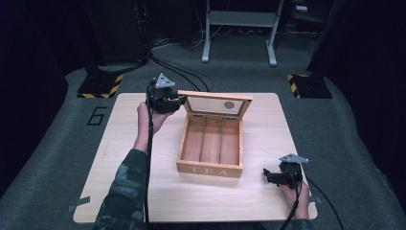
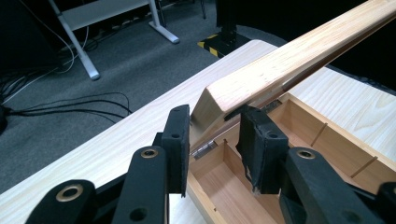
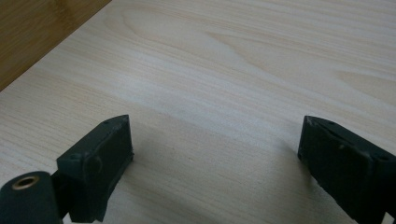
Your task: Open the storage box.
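At the far left, the left gripper [image 2: 212, 140] has its jaws around the left corner of the raised lid [image 1: 218, 103]. The tea box [image 1: 210, 143] sits mid-table. Near right, the right gripper [image 1: 276, 176] rests spread wide, empty, on the table [image 1: 124, 191].

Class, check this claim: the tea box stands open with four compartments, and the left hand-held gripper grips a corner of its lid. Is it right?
Not quite. The high view shows the tea box has three compartments, not four. The rest holds: it stands open, and the left hand-held gripper grips a corner of its lid.
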A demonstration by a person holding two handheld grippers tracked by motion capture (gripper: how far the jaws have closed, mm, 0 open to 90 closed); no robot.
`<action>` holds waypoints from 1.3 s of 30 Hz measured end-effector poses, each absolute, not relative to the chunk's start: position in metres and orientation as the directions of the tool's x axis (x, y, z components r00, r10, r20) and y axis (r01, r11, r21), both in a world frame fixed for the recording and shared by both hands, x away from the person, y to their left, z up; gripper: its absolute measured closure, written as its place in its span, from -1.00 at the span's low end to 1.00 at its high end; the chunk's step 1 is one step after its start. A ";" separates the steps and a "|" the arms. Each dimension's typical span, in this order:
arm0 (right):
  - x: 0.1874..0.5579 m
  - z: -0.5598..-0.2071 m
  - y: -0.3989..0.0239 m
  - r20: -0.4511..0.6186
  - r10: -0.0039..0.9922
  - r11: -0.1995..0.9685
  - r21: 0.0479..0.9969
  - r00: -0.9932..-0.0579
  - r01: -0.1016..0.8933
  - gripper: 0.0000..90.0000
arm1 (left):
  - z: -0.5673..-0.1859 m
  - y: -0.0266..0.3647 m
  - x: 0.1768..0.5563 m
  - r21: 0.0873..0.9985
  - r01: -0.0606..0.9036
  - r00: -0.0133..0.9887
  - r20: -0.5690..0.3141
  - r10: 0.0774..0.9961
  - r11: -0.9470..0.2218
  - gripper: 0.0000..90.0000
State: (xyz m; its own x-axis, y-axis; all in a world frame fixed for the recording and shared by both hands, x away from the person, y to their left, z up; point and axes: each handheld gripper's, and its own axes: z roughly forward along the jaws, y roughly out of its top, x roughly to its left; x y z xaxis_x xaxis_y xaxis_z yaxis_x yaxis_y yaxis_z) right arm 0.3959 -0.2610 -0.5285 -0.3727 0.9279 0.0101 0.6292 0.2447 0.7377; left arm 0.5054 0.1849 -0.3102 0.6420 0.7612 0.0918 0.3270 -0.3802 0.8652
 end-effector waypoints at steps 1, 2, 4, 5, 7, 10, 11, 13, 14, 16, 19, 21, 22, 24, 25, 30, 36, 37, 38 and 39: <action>0.396 -0.528 -0.261 0.010 0.928 0.245 0.738 -0.373 0.629 -0.79 | -0.310 0.185 0.505 0.865 0.327 0.642 0.092 0.761 -0.380 0.42; 0.396 -0.528 -0.261 0.010 0.928 0.245 0.738 -0.373 0.629 -0.79 | -0.310 0.185 0.505 0.865 0.327 0.642 0.092 0.761 -0.380 0.42; 0.396 -0.528 -0.261 0.010 0.928 0.245 0.738 -0.373 0.629 -0.79 | -0.310 0.185 0.505 0.865 0.327 0.643 0.092 0.761 -0.381 0.42; 0.396 -0.528 -0.261 0.010 0.928 0.245 0.738 -0.373 0.629 -0.79 | -0.310 0.185 0.505 0.865 0.327 0.642 0.092 0.761 -0.380 0.42; 0.396 -0.528 -0.261 0.010 0.928 0.245 0.738 -0.373 0.629 -0.79 | -0.310 0.185 0.505 0.866 0.327 0.641 0.090 0.762 -0.378 0.42; 0.396 -0.528 -0.261 0.010 0.928 0.245 0.738 -0.373 0.629 -0.79 | -0.311 0.185 0.504 0.867 0.326 0.641 0.089 0.762 -0.376 0.42; 0.396 -0.529 -0.261 0.010 0.928 0.244 0.738 -0.372 0.629 -0.79 | -0.312 0.185 0.503 0.868 0.322 0.641 0.094 0.762 -0.378 0.42; 0.396 -0.528 -0.261 0.009 0.928 0.245 0.737 -0.372 0.630 -0.79 | -0.313 0.185 0.501 0.870 0.319 0.641 0.093 0.762 -0.375 0.42; 0.396 -0.529 -0.261 0.009 0.929 0.242 0.740 -0.369 0.628 -0.79 | -0.314 0.186 0.500 0.871 0.316 0.642 0.096 0.761 -0.376 0.42; 0.396 -0.528 -0.261 0.010 0.928 0.245 0.738 -0.373 0.629 -0.79 | -0.315 0.186 0.499 0.874 0.312 0.641 0.096 0.761 -0.373 0.42; 0.396 -0.528 -0.261 0.010 0.928 0.245 0.738 -0.373 0.629 -0.79 | -0.317 0.187 0.495 0.874 0.306 0.644 0.102 0.758 -0.378 0.42; 0.396 -0.528 -0.261 0.009 0.928 0.246 0.739 -0.373 0.628 -0.79 | -0.319 0.187 0.493 0.875 0.301 0.645 0.106 0.757 -0.379 0.41; 0.396 -0.528 -0.261 0.009 0.928 0.245 0.738 -0.373 0.628 -0.79 | -0.320 0.187 0.491 0.876 0.297 0.643 0.109 0.758 -0.379 0.41; 0.396 -0.528 -0.261 0.009 0.928 0.246 0.738 -0.373 0.628 -0.79 | -0.323 0.187 0.487 0.878 0.295 0.644 0.110 0.757 -0.378 0.41; 0.396 -0.528 -0.261 0.009 0.928 0.245 0.739 -0.373 0.628 -0.79 | -0.324 0.188 0.486 0.876 0.290 0.646 0.117 0.754 -0.385 0.41; 0.396 -0.528 -0.261 0.009 0.928 0.245 0.739 -0.373 0.628 -0.79 | -0.331 0.188 0.477 0.883 0.276 0.639 0.126 0.759 -0.380 0.41; 0.396 -0.528 -0.261 0.009 0.928 0.245 0.739 -0.373 0.628 -0.79 | -0.338 0.189 0.468 0.888 0.262 0.635 0.136 0.760 -0.378 0.41; 0.396 -0.528 -0.261 0.009 0.928 0.245 0.738 -0.373 0.628 -0.79 | -0.340 0.189 0.465 0.888 0.260 0.636 0.137 0.760 -0.378 0.41; 0.396 -0.528 -0.261 0.009 0.928 0.245 0.738 -0.373 0.628 -0.79 | -0.343 0.189 0.463 0.892 0.256 0.632 0.137 0.762 -0.373 0.41; 0.396 -0.528 -0.261 0.009 0.928 0.245 0.738 -0.373 0.628 -0.79 | -0.345 0.189 0.461 0.893 0.253 0.631 0.140 0.763 -0.373 0.41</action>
